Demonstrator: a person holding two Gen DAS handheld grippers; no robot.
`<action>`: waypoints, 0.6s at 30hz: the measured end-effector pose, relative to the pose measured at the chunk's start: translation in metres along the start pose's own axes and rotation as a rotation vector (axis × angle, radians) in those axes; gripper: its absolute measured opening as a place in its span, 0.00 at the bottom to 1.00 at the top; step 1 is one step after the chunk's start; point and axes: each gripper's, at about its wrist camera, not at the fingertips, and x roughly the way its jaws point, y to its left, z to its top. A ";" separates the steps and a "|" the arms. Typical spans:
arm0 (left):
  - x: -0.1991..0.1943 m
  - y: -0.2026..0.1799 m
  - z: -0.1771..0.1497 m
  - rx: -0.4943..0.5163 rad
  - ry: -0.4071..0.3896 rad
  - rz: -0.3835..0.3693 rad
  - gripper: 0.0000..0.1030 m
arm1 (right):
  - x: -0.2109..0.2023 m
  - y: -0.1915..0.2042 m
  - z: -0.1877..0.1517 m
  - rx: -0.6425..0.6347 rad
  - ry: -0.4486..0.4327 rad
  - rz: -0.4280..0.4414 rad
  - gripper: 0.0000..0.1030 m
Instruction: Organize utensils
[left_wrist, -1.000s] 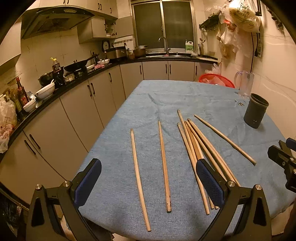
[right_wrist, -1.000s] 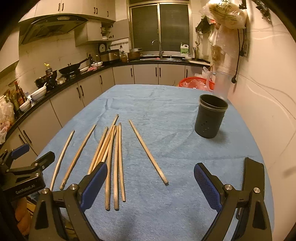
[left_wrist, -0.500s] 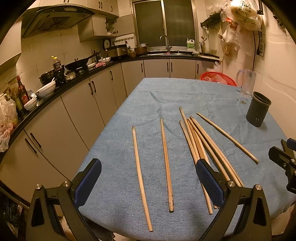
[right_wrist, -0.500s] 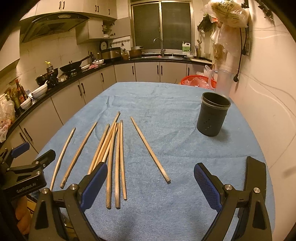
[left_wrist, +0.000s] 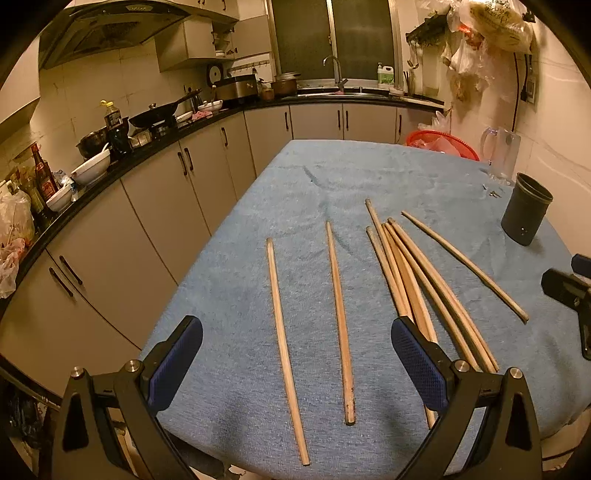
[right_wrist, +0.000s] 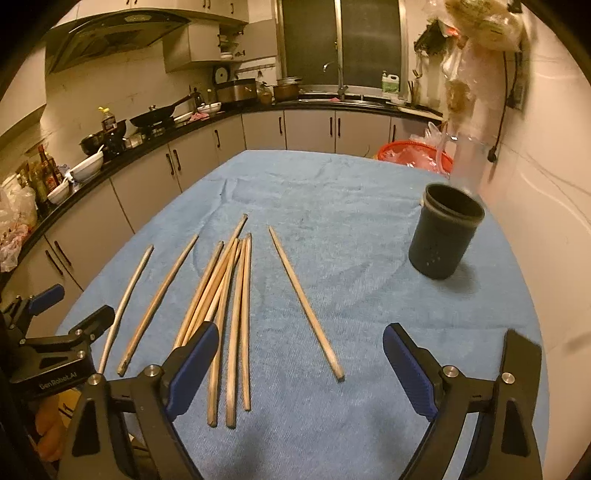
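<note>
Several wooden chopsticks lie on the blue cloth of the table (left_wrist: 332, 177). Two lie apart at the left (left_wrist: 282, 325) (left_wrist: 340, 317), a bundle (left_wrist: 417, 291) in the middle, one single stick (left_wrist: 465, 264) at the right. A dark cylindrical holder (left_wrist: 526, 214) stands upright at the right, empty as far as I see. My left gripper (left_wrist: 295, 365) is open above the two left sticks. My right gripper (right_wrist: 299, 369) is open above the single stick (right_wrist: 306, 306), with the bundle (right_wrist: 225, 306) to its left and the holder (right_wrist: 445, 236) ahead right.
A clear glass jug (left_wrist: 500, 155) stands behind the holder near the wall. A red basket (left_wrist: 441, 144) sits beyond the table's far edge. Kitchen cabinets and a cluttered counter (left_wrist: 110, 147) run along the left. The table's near edge is just below both grippers.
Both grippers have moved slightly forward over the table and stay open. The right view swings a little, with blur at the right. The chopsticks and holder have not moved.
</note>
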 end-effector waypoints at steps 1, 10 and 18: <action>0.001 0.001 0.000 -0.001 0.005 -0.003 0.99 | 0.001 -0.001 0.002 -0.002 0.004 0.012 0.89; 0.033 0.033 0.030 -0.065 0.169 -0.095 0.95 | 0.028 -0.018 0.028 0.036 0.146 0.163 0.61; 0.091 0.052 0.070 -0.172 0.406 -0.278 0.60 | 0.099 -0.015 0.085 0.038 0.264 0.207 0.50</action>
